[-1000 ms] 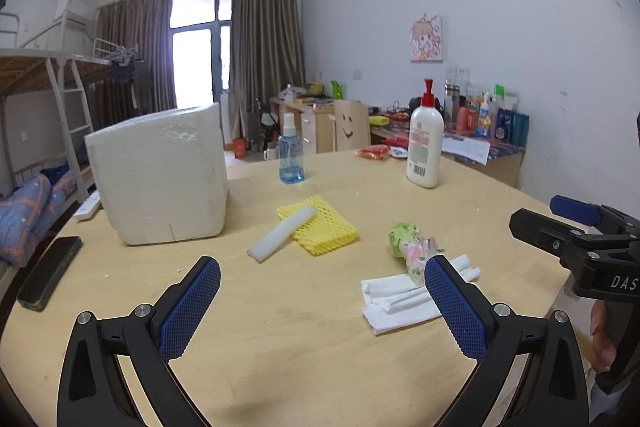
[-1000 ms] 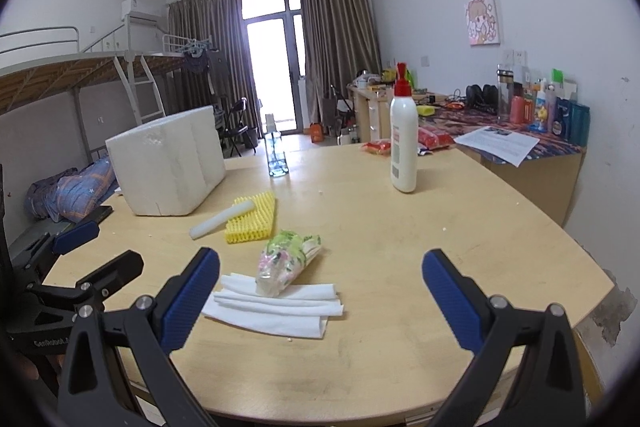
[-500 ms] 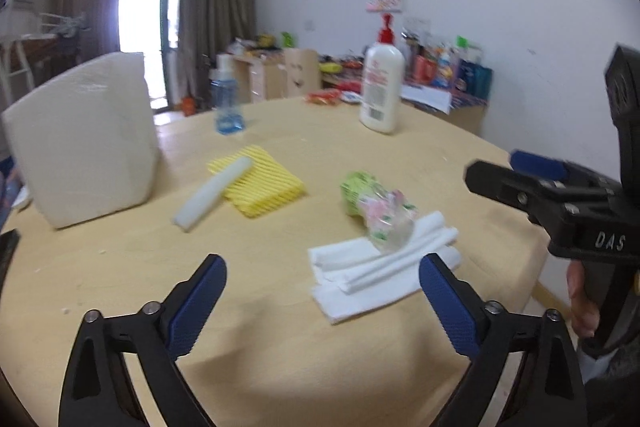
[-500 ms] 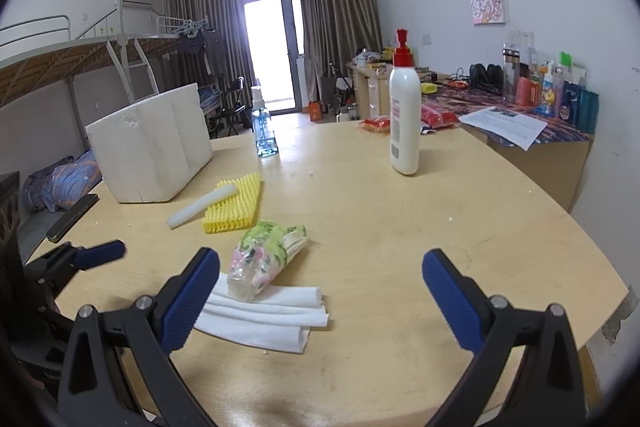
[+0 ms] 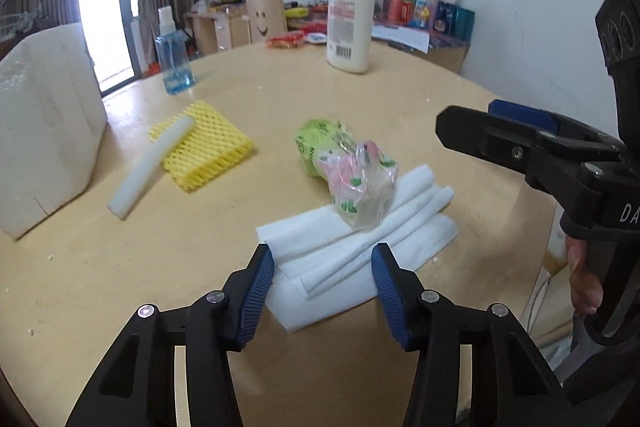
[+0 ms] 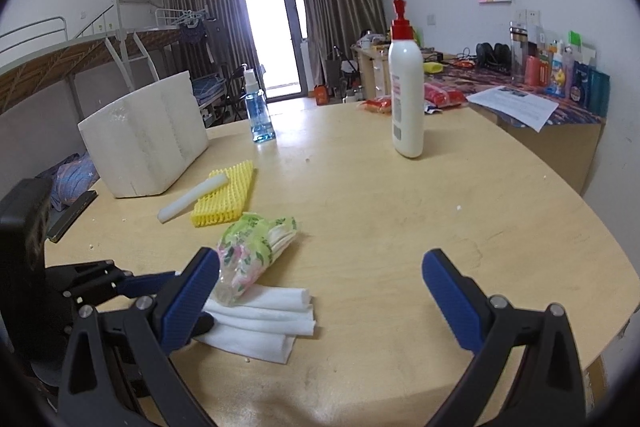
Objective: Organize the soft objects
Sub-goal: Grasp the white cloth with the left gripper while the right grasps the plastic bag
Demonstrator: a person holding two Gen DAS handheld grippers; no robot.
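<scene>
The left tool is seen low over the near edge of the round wooden surface, its 2 blue pads set on either side of the near end of a folded white cloth. Its jaws have just been closing and now stand partly apart; the cloth lies between them, and no pad is seen pressing on it.

The right tool is held with its jaws wide apart and nothing between them. In the left wrist view it is seen at the right, beyond the cloth, with part of a hand gripping its handle.

The white cloth is laid flat near the surface's front edge, in several rolled folds. A tissue pack, in clear wrap printed with green and pink, is rested partly on the far side of the cloth and partly on the bare surface.

Farther back, a yellow foam net is laid flat, with a white foam tube lying across its left edge and onto the surface. A white foam box is stood at the left. A blue spray bottle and a white lotion bottle with a red pump are stood upright toward the far side, well apart from each other.

A dark phone is seen at the surface's left edge in the right wrist view.
</scene>
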